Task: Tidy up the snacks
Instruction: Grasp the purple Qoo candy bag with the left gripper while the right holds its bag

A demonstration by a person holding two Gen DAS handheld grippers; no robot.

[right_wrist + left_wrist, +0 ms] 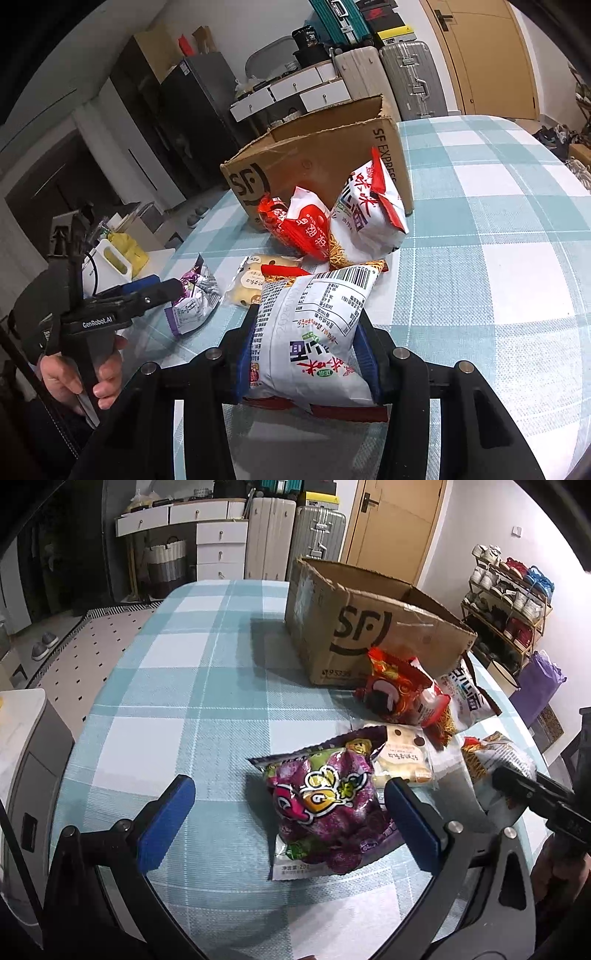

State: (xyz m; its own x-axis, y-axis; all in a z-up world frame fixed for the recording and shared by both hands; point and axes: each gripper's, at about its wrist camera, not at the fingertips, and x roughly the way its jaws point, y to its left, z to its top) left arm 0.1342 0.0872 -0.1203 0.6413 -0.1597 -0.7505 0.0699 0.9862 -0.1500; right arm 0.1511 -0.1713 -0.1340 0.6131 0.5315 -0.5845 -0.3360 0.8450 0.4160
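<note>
Right wrist: right gripper (308, 354) clamps white packet (314, 325); left gripper (284, 819) gapes over purple bag (325, 805). Next, probably carry the packet to the box (325, 155).

Left two-finger gripper (288, 819) with blue rubber pads (168, 823) spread wide, nothing pressed between them, angled downward. Right two-finger gripper (306, 354), black-armed with blue pads (246, 354), clamped from both sides on a white printed snack packet (314, 321). Bare hand (92, 369) wrapped around the left gripper's black handle.
</note>
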